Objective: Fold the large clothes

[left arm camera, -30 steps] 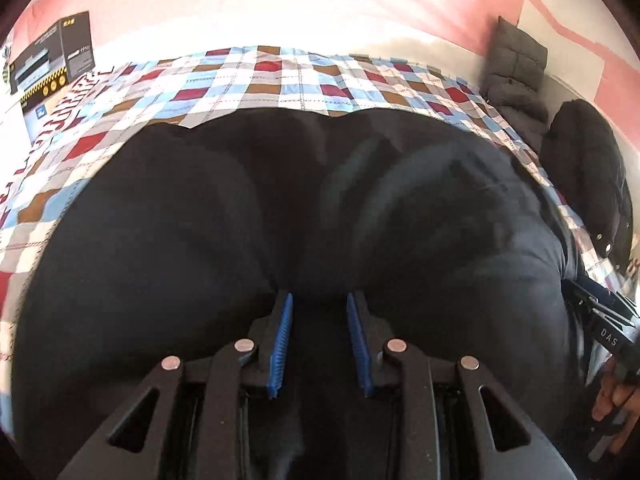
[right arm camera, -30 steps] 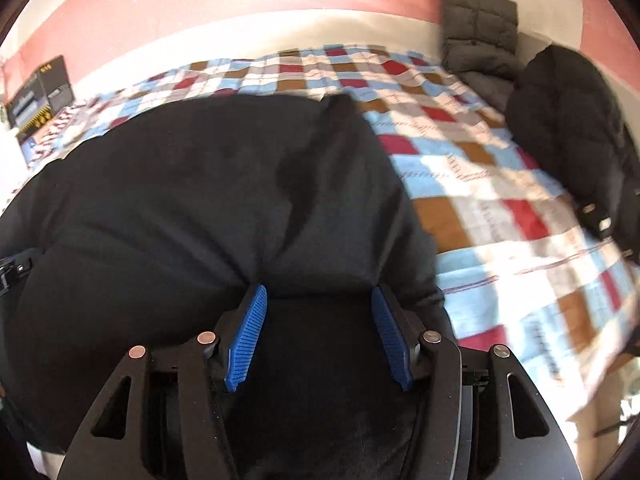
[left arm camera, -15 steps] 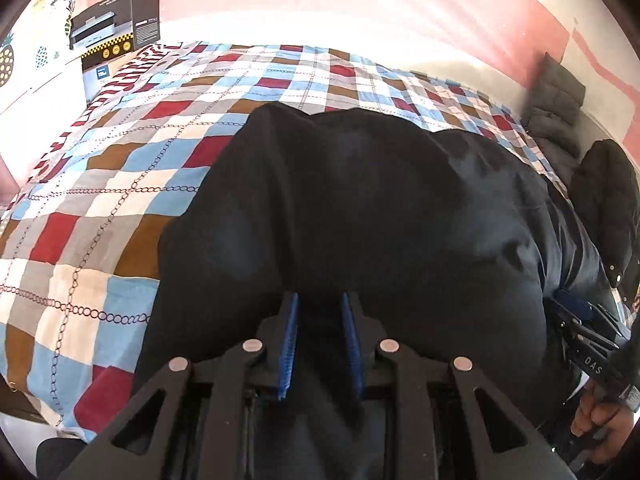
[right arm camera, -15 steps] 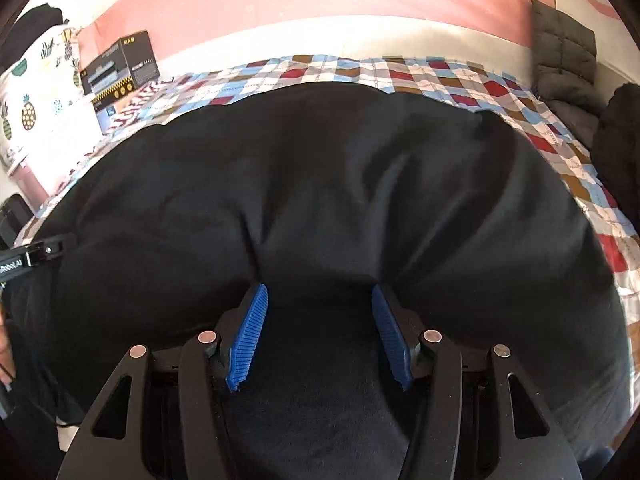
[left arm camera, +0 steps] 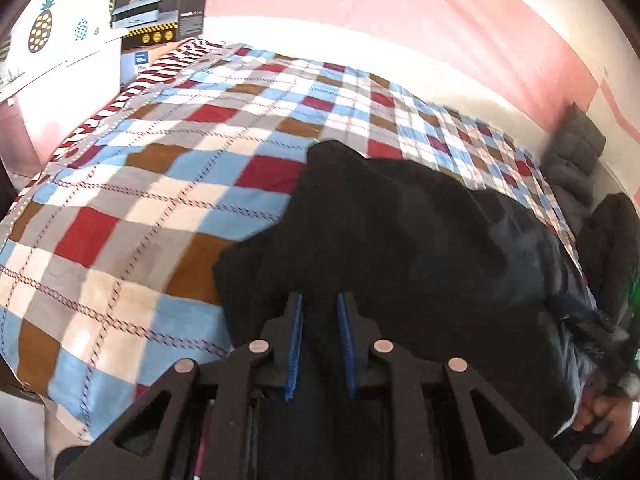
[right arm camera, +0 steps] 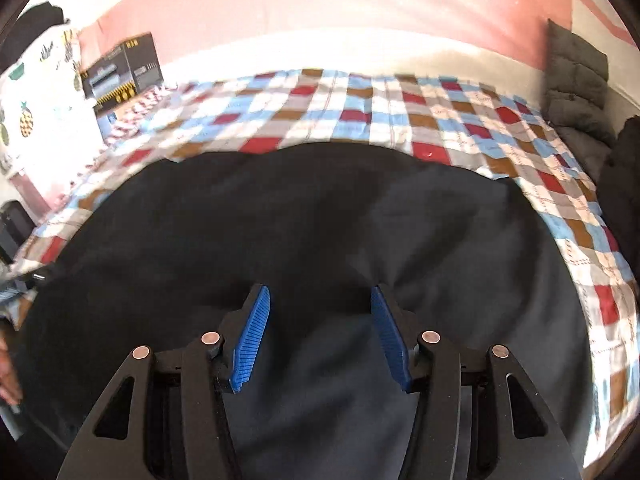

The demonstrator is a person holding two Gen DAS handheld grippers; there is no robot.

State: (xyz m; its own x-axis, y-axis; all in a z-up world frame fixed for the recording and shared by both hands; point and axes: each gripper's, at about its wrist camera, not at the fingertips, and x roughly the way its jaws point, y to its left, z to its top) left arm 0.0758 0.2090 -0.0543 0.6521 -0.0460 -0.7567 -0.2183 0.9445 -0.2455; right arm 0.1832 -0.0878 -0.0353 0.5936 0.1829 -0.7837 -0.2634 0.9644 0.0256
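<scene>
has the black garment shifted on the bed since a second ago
Yes. In the left wrist view the black garment now covers far less of the checked bedspread, which lies bare on the left; its edge has drawn rightward, away from the box.

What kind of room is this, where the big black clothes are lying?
Most likely a bedroom in a home. A wide bed with a checked red, blue and brown bedspread fills the view, with grey quilted cushions against the pink and white wall, and a pineapple-print fabric beside the bed.

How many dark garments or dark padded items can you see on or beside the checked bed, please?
3: the black garment spread on the bedspread, a grey quilted item against the wall, and a black coat at the right edge. More may be hidden.
</scene>
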